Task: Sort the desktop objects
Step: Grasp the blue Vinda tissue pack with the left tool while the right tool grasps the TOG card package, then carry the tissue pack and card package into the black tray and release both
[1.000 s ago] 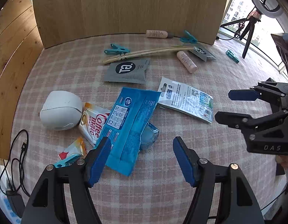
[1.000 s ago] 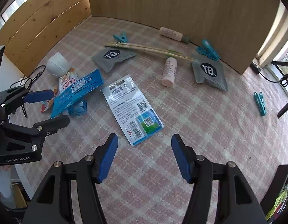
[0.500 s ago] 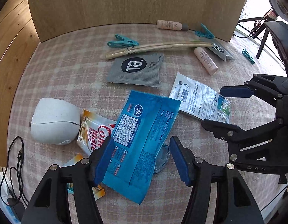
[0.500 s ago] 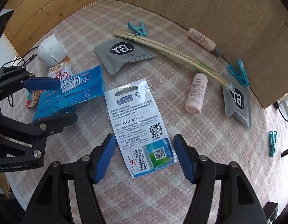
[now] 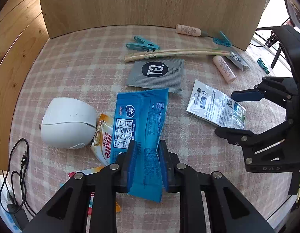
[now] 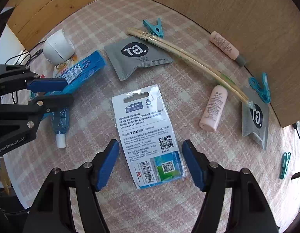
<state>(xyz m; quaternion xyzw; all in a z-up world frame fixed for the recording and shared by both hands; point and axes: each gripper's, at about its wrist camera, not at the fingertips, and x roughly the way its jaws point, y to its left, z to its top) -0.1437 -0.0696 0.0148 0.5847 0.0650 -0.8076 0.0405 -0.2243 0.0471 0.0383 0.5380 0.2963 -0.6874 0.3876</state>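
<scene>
Left gripper (image 5: 147, 162) points down at the table, its jaws having just been closing, and the blue pads now pinch the near end of the blue wipes packet (image 5: 142, 120), which buckles between them. Just left of its fingers lie the Coffee-mate sachet (image 5: 104, 137) and the white round device (image 5: 67, 123). Right gripper (image 6: 150, 163) hangs with jaws wide apart, straddling the lower end of the white carded packet (image 6: 150, 136) without touching it. Ahead of it lies a grey GT pouch (image 6: 137, 56); to its right, a pink tube (image 6: 214, 108).
</scene>
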